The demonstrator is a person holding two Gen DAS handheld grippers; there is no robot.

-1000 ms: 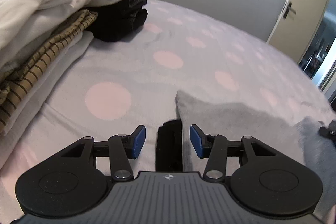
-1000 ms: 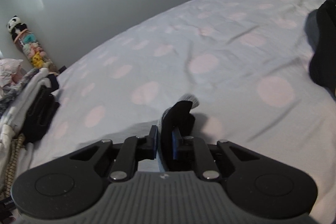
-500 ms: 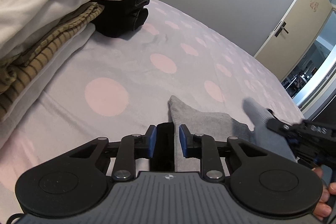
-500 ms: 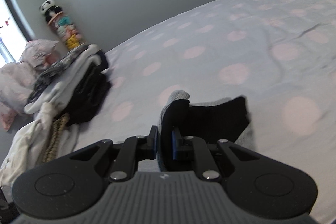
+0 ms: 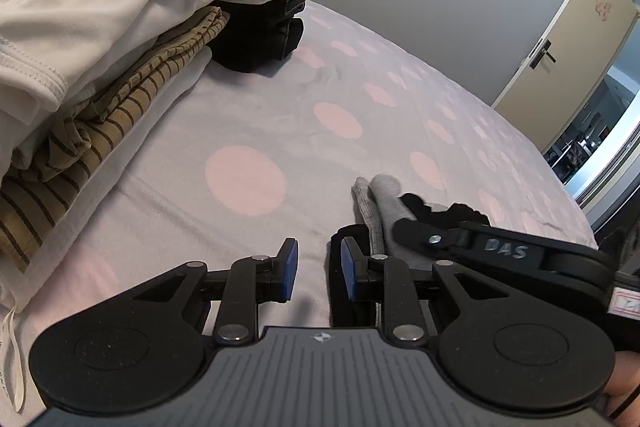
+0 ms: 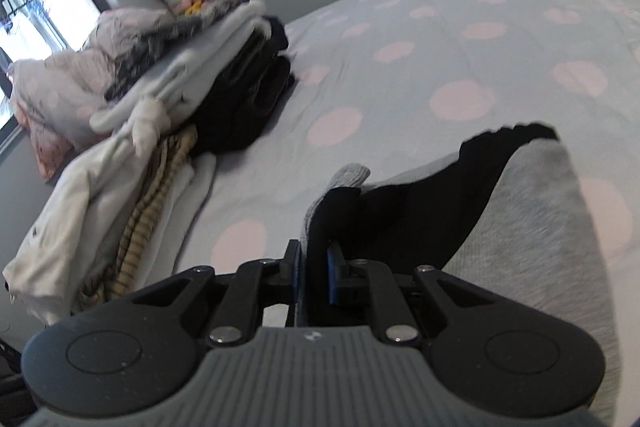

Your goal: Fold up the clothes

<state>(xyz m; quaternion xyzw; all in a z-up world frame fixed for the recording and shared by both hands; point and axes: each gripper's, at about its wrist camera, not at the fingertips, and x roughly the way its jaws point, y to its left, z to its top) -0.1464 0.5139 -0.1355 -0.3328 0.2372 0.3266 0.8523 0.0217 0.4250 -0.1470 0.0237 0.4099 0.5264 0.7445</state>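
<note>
1. Left view: my left tongs (image 5: 315,273) stand a little apart with only the bed (image 5: 280,115) sheet between the pads; they hold nothing. The sock (image 5: 384,211), grey with black, lies just beside them, to the right. My right tongs (image 5: 404,227) come in over it, I think to bring the folded end across.
2. Right view: my right tongs (image 6: 312,277) are closed on the sock (image 6: 400,203) edge, lifting it so the cloth hangs free to fold. The pile (image 6: 168,75) of folded clothes waits at the left, well apart, probably the place for it.
</note>
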